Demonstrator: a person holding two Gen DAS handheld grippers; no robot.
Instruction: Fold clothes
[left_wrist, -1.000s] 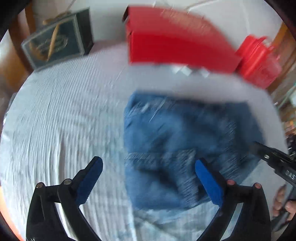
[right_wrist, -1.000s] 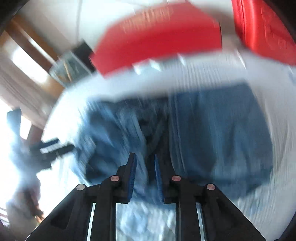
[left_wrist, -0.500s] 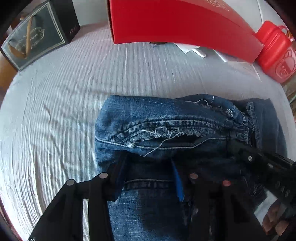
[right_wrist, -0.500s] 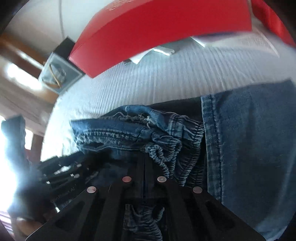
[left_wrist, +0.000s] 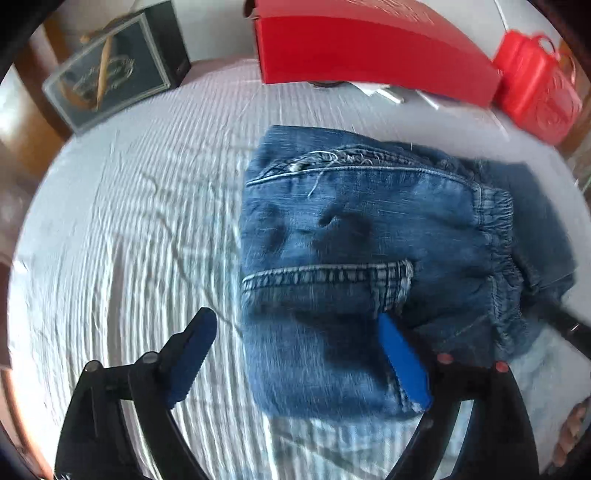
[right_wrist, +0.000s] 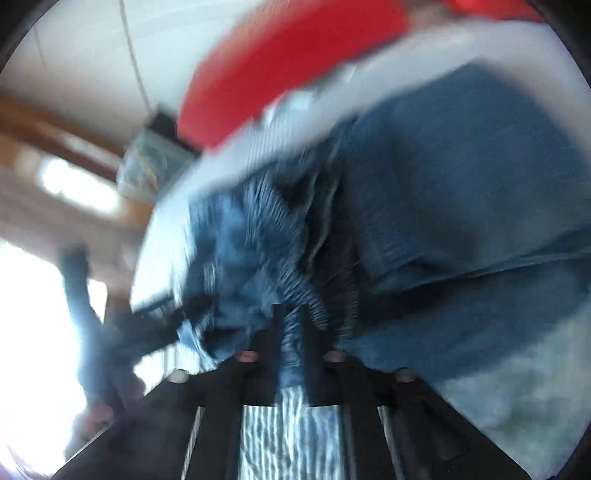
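Jeans (left_wrist: 354, 258): folded denim bundle, centre-right of the left wrist view, lying on the ribbed white bedsheet (left_wrist: 129, 229); I judge the fold mostly done.
Left gripper (left_wrist: 295, 354): jaws have just been opening and stand wide apart; the bundle's near corner lies between them, neither pad pressing it. I read this as letting go after laying the flap.
Right gripper (right_wrist: 291, 332): blurred; jaws narrowly apart and just been opening, a ridge of gathered waistband between them. I cannot tell if they pinch.
Clutter: red box (left_wrist: 362, 48), red jar (left_wrist: 535, 85), dark framed box (left_wrist: 110, 74) along the upper edge, clear of the cloth.
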